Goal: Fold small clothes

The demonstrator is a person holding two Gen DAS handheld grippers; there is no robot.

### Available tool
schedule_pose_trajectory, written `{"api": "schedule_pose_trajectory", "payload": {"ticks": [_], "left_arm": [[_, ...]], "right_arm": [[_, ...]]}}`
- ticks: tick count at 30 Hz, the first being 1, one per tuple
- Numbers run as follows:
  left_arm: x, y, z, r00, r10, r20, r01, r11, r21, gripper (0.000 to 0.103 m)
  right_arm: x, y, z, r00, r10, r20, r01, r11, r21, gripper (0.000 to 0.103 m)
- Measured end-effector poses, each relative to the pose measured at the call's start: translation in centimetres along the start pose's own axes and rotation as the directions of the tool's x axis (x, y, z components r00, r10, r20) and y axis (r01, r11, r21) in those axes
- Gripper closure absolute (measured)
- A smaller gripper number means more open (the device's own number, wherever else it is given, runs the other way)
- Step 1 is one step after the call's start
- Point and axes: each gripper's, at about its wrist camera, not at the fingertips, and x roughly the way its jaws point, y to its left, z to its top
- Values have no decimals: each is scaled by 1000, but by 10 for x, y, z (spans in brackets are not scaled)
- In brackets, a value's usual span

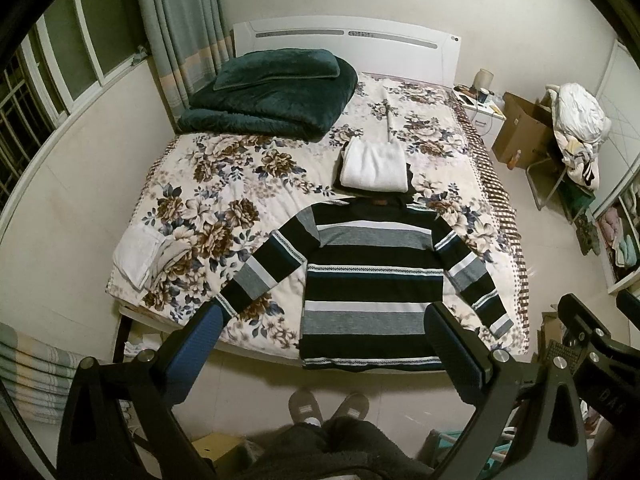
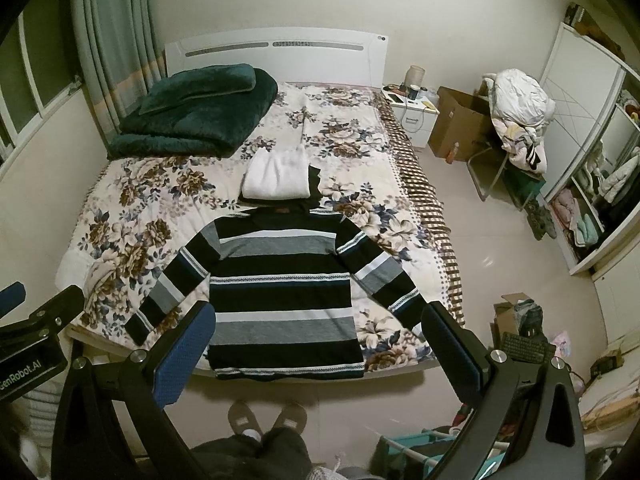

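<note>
A black, grey and white striped sweater [image 1: 372,280] lies flat on the floral bed [image 1: 224,184], sleeves spread out, hem at the near edge. It also shows in the right wrist view [image 2: 280,288]. A folded white garment [image 1: 376,166] rests on a dark one just beyond the collar, seen also in the right wrist view [image 2: 276,178]. My left gripper [image 1: 326,344] is open and empty, held high above the hem. My right gripper [image 2: 320,344] is open and empty, also above the hem.
A folded dark green blanket [image 1: 272,92] lies at the bed's far left. White folded cloth [image 1: 136,254] sits at the bed's left edge. A nightstand [image 2: 412,114], a cardboard box [image 2: 456,124], a chair with laundry [image 2: 516,128] and a wardrobe [image 2: 592,184] stand on the right. My slippered feet [image 1: 326,408] stand at the bed's foot.
</note>
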Motion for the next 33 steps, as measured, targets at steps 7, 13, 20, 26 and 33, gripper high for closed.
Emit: {"api": "schedule_pose_trajectory", "payload": {"ticks": [7, 13, 20, 26, 33], "left_arm": [[0, 1, 0, 1000, -2, 1, 2, 1000, -1, 0], [0, 0, 0, 1000, -3, 4, 3, 1000, -1, 0], [-4, 2, 15, 1000, -4, 7, 4, 1000, -2, 0], [-4, 1, 16, 1000, -2, 9, 2, 1000, 0, 0], [-5, 2, 17, 1000, -3, 11, 3, 1000, -4, 0]], "right_arm": [[-3, 1, 0, 1000, 1, 3, -1, 1000, 2, 0], [-7, 4, 7, 1000, 1, 7, -1, 1000, 4, 0], [-7, 2, 4, 1000, 4, 9, -4, 1000, 4, 0], [-8, 3, 5, 1000, 5, 10, -5, 1000, 3, 0], [-8, 4, 6, 1000, 7, 13, -7, 1000, 5, 0]]}}
